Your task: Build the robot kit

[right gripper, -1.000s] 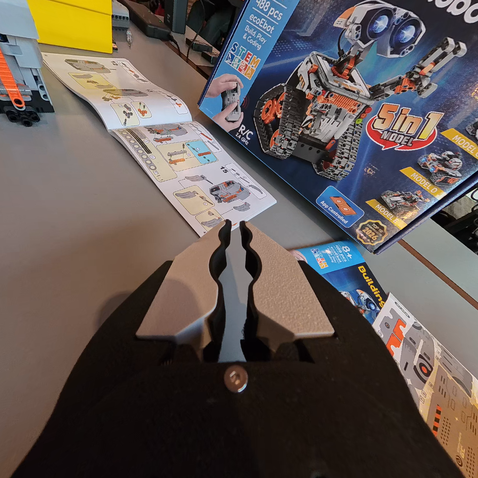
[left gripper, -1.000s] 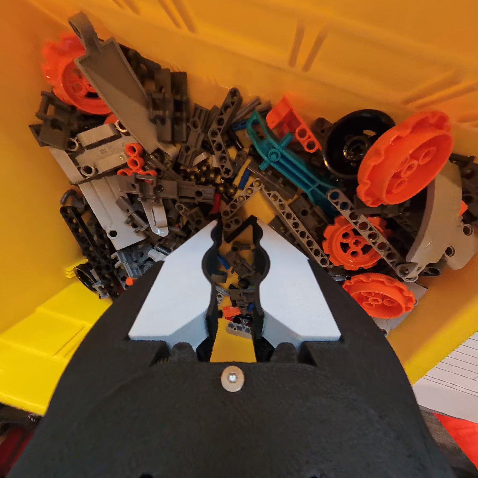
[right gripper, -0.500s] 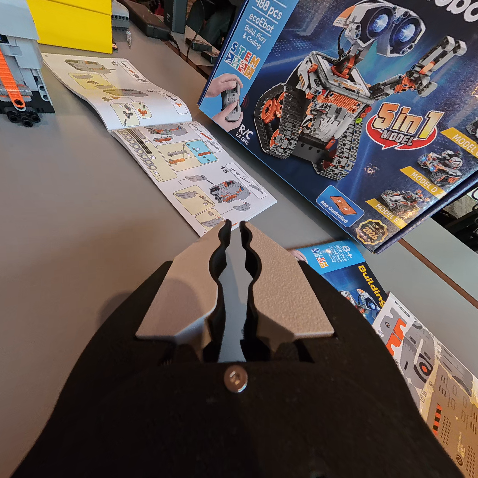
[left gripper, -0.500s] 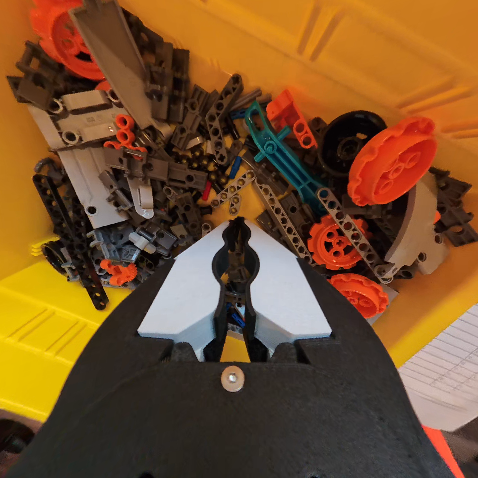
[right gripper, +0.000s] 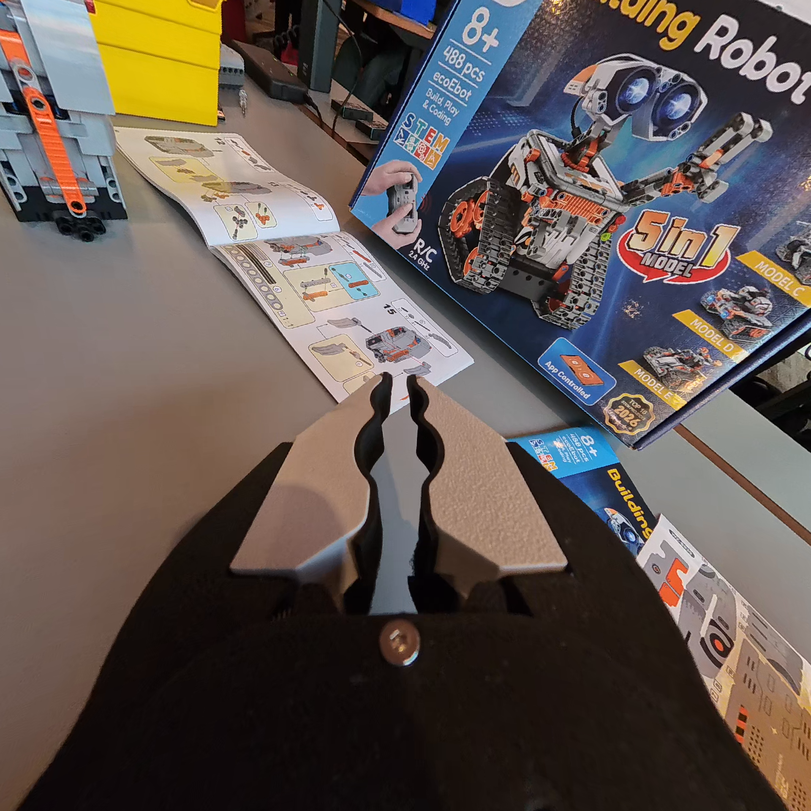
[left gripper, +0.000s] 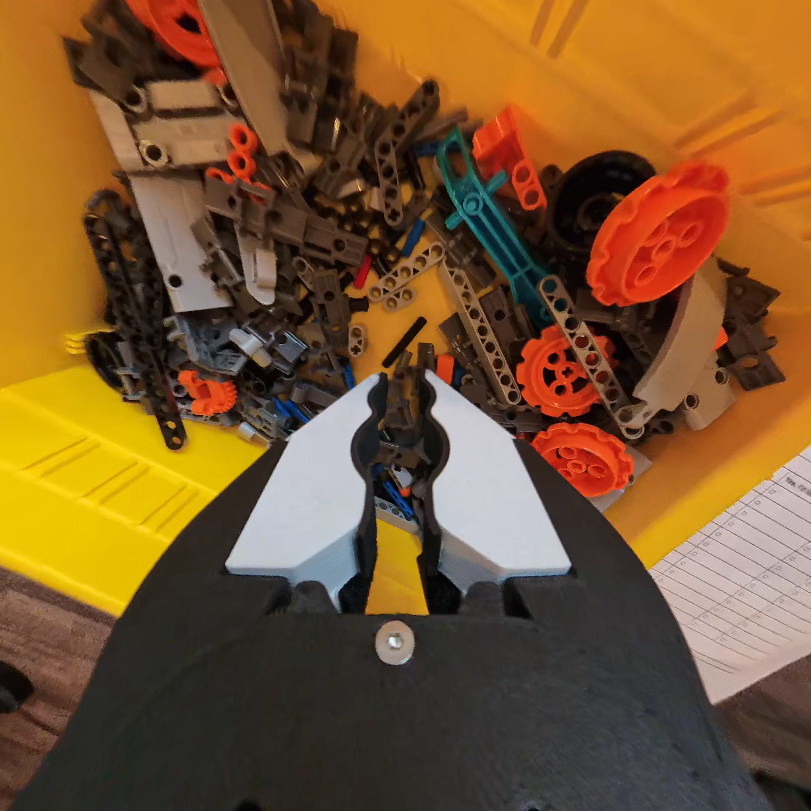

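My left gripper (left gripper: 403, 376) hangs over a yellow bin (left gripper: 570, 66) full of loose building pieces. Its fingers stand close together on a small dark grey piece (left gripper: 400, 403). Below lie grey beams, a teal lever (left gripper: 491, 219), a black wheel (left gripper: 583, 206) and orange wheels (left gripper: 658, 232). My right gripper (right gripper: 398, 377) is nearly shut and empty. It hovers low over the grey table (right gripper: 109, 373), its tips at the near corner of an open instruction booklet (right gripper: 307, 281).
A large blue toy box (right gripper: 592, 197) leans at the right. A partly built grey and orange model (right gripper: 48, 131) and yellow bins (right gripper: 162, 66) stand at the far left. A small leaflet (right gripper: 592, 474) and a printed sheet (right gripper: 724, 636) lie at the right. A lined paper (left gripper: 724, 570) lies beside the bin. Some 50 centimetres of space lies between my two pairs of fingers. My right tips are about 45 centimetres from the teal lever (left gripper: 491, 219), my left tips only 7 centimetres. The black wheel (left gripper: 583, 206) lies some 8 centimetres from my left tips, 40 centimetres from my right tips.
My left gripper closed in the pile, then pulled back and up, its tips now a little apart with a dark piece between them. The right gripper moved slightly nearer the booklet.
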